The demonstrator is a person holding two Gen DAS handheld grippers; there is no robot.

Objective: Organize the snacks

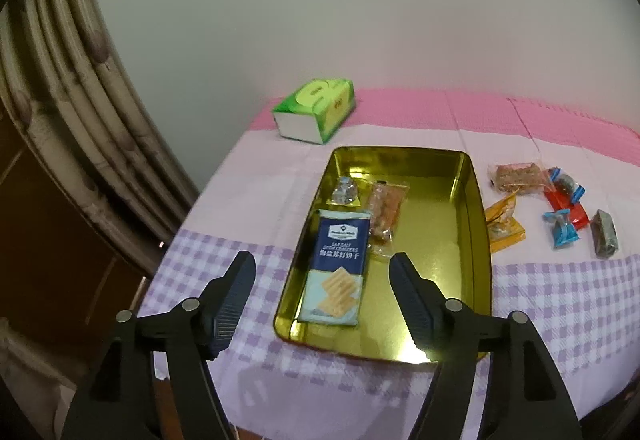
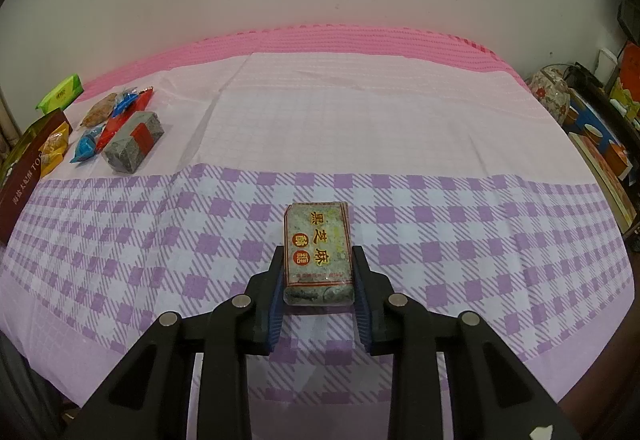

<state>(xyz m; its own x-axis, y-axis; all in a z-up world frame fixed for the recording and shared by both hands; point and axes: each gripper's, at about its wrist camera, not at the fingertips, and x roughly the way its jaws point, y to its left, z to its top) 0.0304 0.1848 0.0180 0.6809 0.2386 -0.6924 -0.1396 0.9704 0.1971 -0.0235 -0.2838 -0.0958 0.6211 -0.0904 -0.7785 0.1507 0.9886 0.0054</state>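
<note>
Pink and lilac checked cloth covers the table, and the gold tin tray (image 1: 470, 199) is your landmark on it. Inside the tray, along its left wall, lie a blue cracker packet (image 1: 338, 268), a clear bag of orange snacks (image 1: 384, 211) beside it and a small wrapped sweet (image 1: 344, 191) beyond it. Your left gripper (image 1: 322, 264) hovers over the near end of the tray with its fingers spread and nothing between them.

Well to the right of the tray, your right gripper (image 2: 318, 254) has its pads pressed on the long sides of a sesame brick bar (image 2: 319, 252). It looks like a dense, stiff block in slick film, so a side grip near the middle should hold it, though the wrapper may slip if you tilt it sharply.

Just right of the tray wait the loose sweets (image 1: 560, 228), a yellow packet (image 1: 504, 228) and a second grey bar (image 2: 134, 141); these look light and crinkly.
</note>
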